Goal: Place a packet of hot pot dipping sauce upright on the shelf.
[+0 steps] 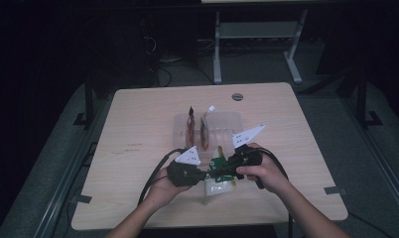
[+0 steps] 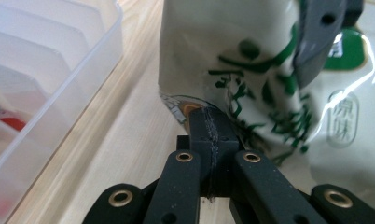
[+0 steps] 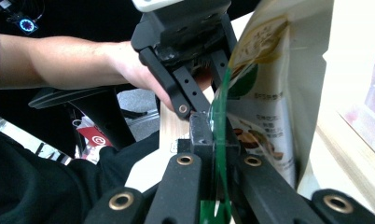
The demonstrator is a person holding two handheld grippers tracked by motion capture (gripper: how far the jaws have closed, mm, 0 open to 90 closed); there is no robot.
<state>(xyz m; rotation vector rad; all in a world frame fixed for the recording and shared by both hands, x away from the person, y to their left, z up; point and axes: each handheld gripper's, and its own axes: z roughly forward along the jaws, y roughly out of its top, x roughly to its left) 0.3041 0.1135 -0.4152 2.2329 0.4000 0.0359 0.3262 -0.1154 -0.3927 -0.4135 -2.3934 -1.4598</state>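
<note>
**Both tongs clamped on one snack pouch, near front of tabletop**

High view: left tongs (image 1: 206, 174) and right tongs (image 1: 221, 171) meet tip to tip over a pale pouch (image 1: 218, 186) with green print. It sits on the tabletop (image 1: 138, 124) just in front of a clear plastic tray (image 1: 227, 124). Two packets stand upright in the tray's slots.

Left gripper view: jaws fully together, pinching the pouch (image 2: 251, 79) at its lower edge. Grey jaw of the other tongs (image 2: 316, 37) bites the same pouch higher up. Ribbed tray wall (image 2: 59, 88) just beside, bare wood strip between.

Right gripper view: jaws closed on the green pouch edge (image 3: 220, 140), pouch seen edge-on and upright. Left tongs (image 3: 195, 88) opposite, gripping the same edge, hand (image 3: 134, 70) behind them.

Room: wide bare tabletop left and right of the hands; tray close ahead; front edge near the wrists.

Pose: forearms come in from the bottom and converge, and both hands are level, knuckles outward.
</note>
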